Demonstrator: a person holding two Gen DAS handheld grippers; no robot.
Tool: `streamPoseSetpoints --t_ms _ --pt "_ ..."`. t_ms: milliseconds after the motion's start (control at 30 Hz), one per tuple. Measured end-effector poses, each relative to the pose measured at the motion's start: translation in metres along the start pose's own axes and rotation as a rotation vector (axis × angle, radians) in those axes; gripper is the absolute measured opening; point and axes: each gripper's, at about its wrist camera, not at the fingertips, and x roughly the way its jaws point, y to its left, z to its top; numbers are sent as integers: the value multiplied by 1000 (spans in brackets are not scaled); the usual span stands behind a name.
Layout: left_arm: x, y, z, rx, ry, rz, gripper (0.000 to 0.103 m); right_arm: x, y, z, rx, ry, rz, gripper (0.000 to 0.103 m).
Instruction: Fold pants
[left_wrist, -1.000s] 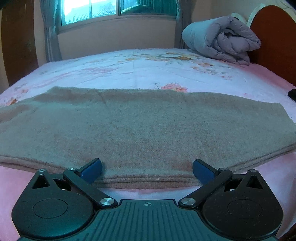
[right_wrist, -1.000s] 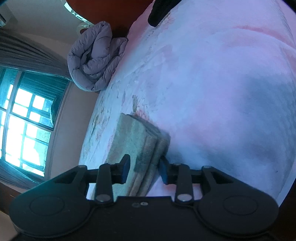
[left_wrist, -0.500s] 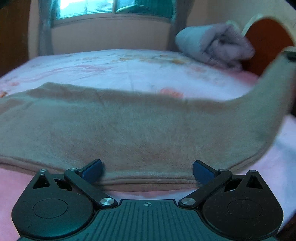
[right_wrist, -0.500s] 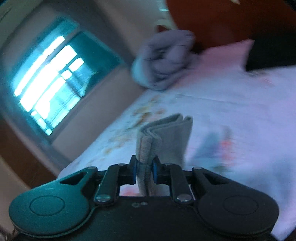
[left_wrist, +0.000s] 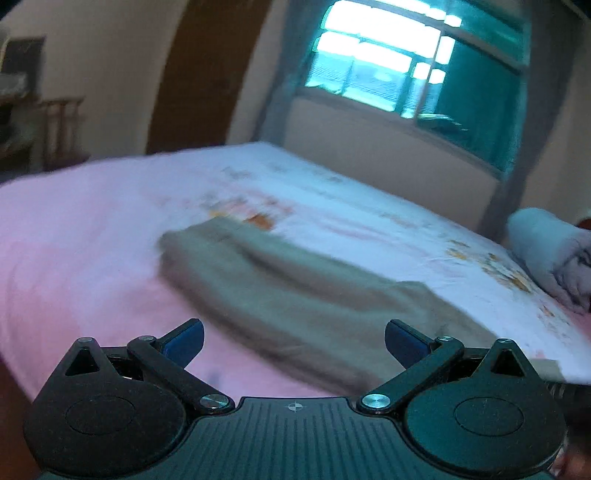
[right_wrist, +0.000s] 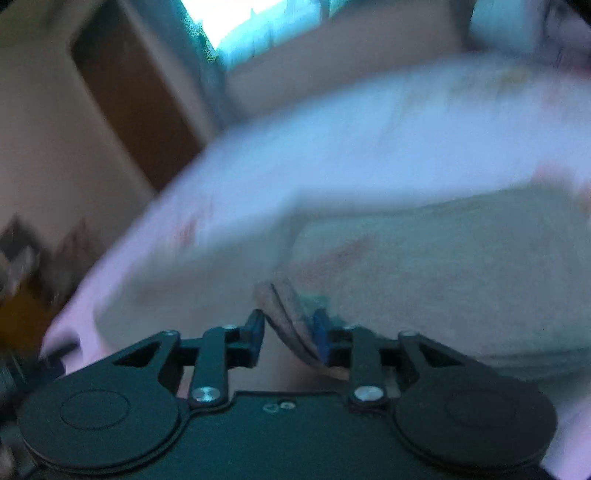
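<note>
The tan pants lie folded on the pink floral bed sheet, blurred by motion. My left gripper is open and empty, its blue pads just short of the pants' near edge. In the right wrist view the pants spread wide over the bed. My right gripper has its jaws partly apart with the layered end of the pants still between them, lying against the right pad.
A rolled grey quilt lies at the bed's far right. A window with curtains is behind the bed, and a brown door at the left. The bed's near edge drops off at lower left.
My right gripper carried the pants' end up and over to the left, folding it onto the rest, and its jaws have begun opening. My left gripper swung left and stayed open.
</note>
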Motion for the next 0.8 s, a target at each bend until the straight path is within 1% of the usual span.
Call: streamPoseSetpoints --t_ms 33,100,167,300,367,400,433,467,500,567,633,700,733,767,800 --pt "0 5 -3 -9 5 -1 103 -6 0 -6 12 -38 -20 20" --pt "4 6 -9 -11 16 -33 103 -28 -9 -8 54 -115 -14 20" --pt "12 -6 -13 6 45 -105 103 -52 -24 -1 67 -167 -46 20" --pt "27 -59 -17 78 60 -293 103 -98 -58 12 116 -250 -106 21" --pt "40 -89 -20 113 114 -363 103 -119 -72 11 138 -280 -134 22" --pt "45 -100 -22 117 132 -386 103 -131 -80 11 157 -301 -144 23" --pt "51 -112 -24 122 153 -387 103 -133 -81 9 178 -320 -156 23" --pt "59 -121 -25 127 173 -379 101 -142 -89 7 202 -341 -172 25" --pt "66 -127 -26 125 193 -380 96 -149 -98 4 235 -364 -191 28" --pt "87 -135 -29 84 276 -363 89 -166 -121 -9 306 -396 -216 31" --pt "106 -138 -35 14 356 -379 82 -174 -139 -8 359 -414 -234 31" --pt "118 -139 -42 -29 394 -381 70 -175 -150 -11 392 -415 -237 31" --pt "124 -136 -47 -55 412 -379 62 -176 -155 -13 403 -412 -229 31" --pt "129 -136 -49 -61 425 -366 41 -176 -157 -18 410 -410 -221 32" --pt "131 -135 -53 -63 431 -359 31 -174 -160 -19 419 -405 -210 32"
